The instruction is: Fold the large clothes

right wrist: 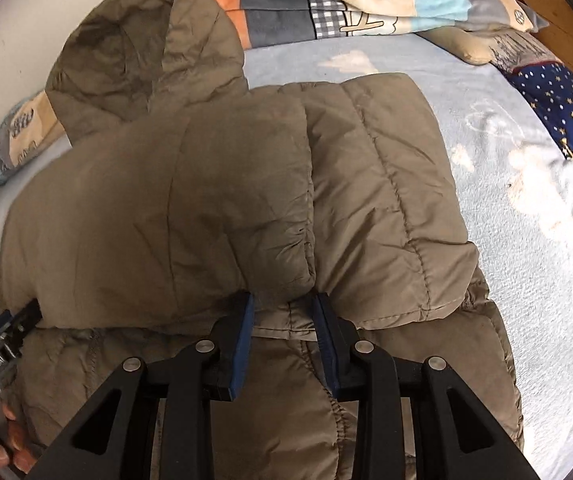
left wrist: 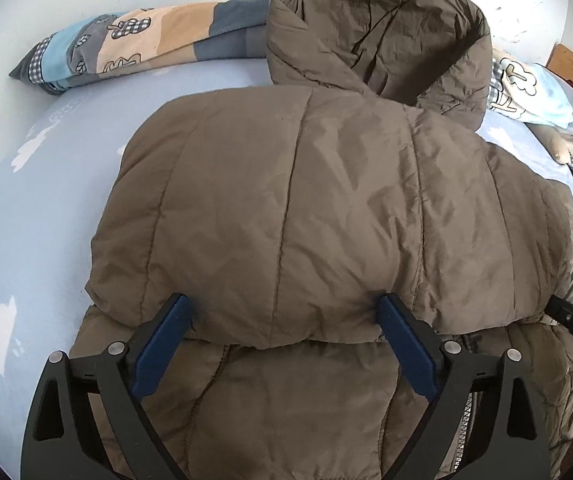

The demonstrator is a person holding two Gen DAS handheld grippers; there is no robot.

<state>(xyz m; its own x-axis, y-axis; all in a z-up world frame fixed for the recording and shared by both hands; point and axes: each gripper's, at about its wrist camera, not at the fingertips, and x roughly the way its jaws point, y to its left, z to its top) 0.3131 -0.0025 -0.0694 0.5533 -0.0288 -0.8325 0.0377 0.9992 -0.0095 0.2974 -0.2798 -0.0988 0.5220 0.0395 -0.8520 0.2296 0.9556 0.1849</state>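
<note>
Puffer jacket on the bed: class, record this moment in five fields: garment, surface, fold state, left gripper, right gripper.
garment: olive hooded puffer jacket
surface: light blue bedsheet with cloud print
fold state: upper part doubled over the lower part, hood lying beyond it
left gripper: left gripper open wide at the folded edge
right gripper: right gripper jaws narrow, fold edge between them; grip unclear

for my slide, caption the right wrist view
Right tool pinching the folded edge of a brown hooded jacket on a bed.
</note>
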